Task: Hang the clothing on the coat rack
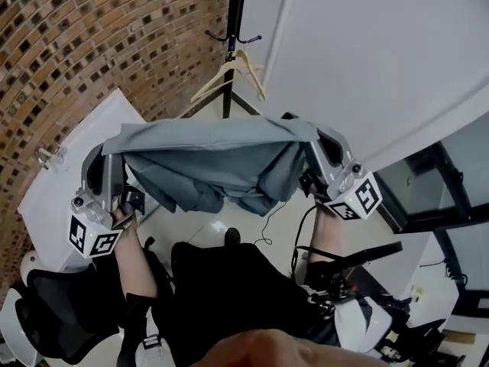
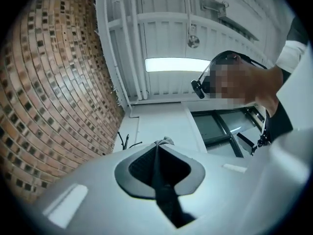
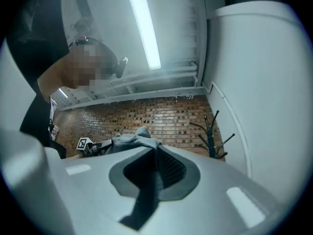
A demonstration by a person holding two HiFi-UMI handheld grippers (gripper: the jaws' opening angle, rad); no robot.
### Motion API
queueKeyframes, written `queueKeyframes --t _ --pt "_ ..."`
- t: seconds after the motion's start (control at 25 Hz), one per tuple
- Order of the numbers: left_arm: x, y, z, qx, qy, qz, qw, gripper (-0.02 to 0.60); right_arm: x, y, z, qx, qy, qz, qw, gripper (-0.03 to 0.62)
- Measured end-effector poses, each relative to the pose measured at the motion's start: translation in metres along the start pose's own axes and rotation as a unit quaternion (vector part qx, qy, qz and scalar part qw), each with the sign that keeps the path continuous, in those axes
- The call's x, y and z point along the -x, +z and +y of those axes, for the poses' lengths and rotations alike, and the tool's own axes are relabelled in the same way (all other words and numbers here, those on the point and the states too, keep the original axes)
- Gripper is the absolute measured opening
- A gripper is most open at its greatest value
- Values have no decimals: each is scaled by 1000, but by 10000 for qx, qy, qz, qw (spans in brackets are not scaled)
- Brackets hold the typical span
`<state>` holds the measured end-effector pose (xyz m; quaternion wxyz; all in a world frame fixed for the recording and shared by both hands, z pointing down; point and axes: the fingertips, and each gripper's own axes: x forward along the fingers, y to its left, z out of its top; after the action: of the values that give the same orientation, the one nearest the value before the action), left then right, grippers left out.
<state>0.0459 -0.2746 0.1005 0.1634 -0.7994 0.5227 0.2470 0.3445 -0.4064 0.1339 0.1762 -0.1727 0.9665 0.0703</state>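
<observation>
A grey garment (image 1: 214, 159) hangs spread between my two grippers in the head view, sagging in folds at its middle. My left gripper (image 1: 114, 151) is shut on the garment's left edge, and a small tuft of cloth (image 2: 164, 141) shows past its closed tips (image 2: 159, 150). My right gripper (image 1: 311, 138) is shut on the right edge, with bunched cloth (image 3: 132, 140) lying over its jaws (image 3: 155, 152). The black coat rack (image 1: 233, 29) stands beyond the garment, and a wooden hanger (image 1: 229, 75) hangs on it. The same rack (image 3: 212, 133) appears to the right in the right gripper view.
A brick wall (image 1: 69, 44) curves along the left, with a white table (image 1: 65, 174) against it. A white panel (image 1: 367, 52) fills the right. A black office chair (image 1: 53, 319) stands at the lower left, and dark-framed furniture (image 1: 428, 197) stands at the right.
</observation>
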Motion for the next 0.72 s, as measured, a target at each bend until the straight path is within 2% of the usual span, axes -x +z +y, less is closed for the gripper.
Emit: queueKeyframes --t 0.16,0.4,0.6,0.72 --pt "-73 -16 14 203 -424 -222 9986 14 -3 32 -52 401 -454 -77 9981 18" --pt "-138 -43 62 541 -800 -616 9934 14 -32 37 -102 683 -840 -16 9941 18" --pt "-194 -63 130 762 -1187 -1025 9847 12 -85 45 -151 1028 -1117 -185 9882 18" --pt "-250 -56 182 770 -1339 -1156 9812 12 -143 66 -189 1108 -989 -556 9873 18"
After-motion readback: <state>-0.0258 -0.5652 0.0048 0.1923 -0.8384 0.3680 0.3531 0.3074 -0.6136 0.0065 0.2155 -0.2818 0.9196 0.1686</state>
